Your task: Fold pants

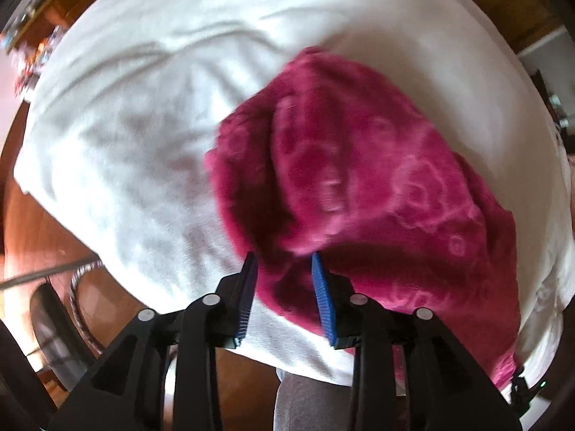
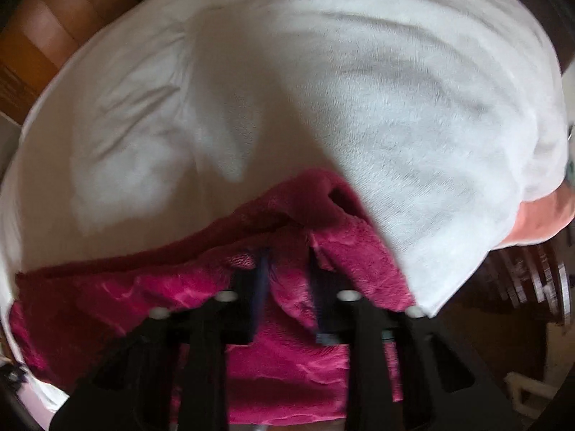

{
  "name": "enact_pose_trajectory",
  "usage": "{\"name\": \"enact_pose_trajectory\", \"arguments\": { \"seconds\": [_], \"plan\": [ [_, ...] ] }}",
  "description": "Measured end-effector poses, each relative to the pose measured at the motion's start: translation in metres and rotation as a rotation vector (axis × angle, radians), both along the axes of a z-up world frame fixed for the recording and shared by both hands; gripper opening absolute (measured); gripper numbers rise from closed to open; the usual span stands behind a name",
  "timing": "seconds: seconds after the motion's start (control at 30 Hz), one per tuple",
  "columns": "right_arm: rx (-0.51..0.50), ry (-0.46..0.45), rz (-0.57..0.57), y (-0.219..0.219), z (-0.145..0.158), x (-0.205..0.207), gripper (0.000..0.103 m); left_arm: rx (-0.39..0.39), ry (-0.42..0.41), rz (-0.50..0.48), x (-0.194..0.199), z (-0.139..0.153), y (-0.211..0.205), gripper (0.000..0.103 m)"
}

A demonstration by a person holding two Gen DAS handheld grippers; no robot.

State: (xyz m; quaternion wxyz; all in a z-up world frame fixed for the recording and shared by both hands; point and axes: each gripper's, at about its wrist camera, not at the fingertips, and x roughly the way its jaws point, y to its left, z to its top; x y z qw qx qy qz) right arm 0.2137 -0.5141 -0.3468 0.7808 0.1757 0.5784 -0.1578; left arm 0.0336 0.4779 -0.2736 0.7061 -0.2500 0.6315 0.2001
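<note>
We are working with soft, limp, fluffy magenta pants (image 1: 359, 186) bunched on the white blanket (image 1: 125, 143), left gripper (image 1: 284, 269) released above them, right gripper (image 2: 287, 251) seemingly clenching a fleece fold, best pinched at hem edges.

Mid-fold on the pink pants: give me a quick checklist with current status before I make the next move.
1. Left gripper clear of the pants: cannot tell; jaws apart, fabric between them, contact blurred.
2. Right gripper holding the pants: cannot tell; fabric bunched between its jaws, view blurred.
3. Pants fully on the white blanket: ok in both views.
4. Fold flat: not ok; fabric humped and bunched.
5. Views sharp enough to judge edges: not ok; both blurred.
</note>
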Motion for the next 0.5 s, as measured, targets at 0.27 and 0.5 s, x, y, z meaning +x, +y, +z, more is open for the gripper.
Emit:
{"name": "enact_pose_trajectory", "arguments": {
  "seconds": [0.27,0.5],
  "plan": [
    [-0.103,-0.079,-0.036,-0.004,0.034,-0.004,0.009,-0.029,-0.044,-0.193,0.058,0.002,-0.079,0.037],
    [-0.142,-0.024,-0.055,-0.001,0.003,0.019,0.009,-0.041,-0.03,-0.43,0.122,-0.016,-0.172,0.037]
  ]
}}
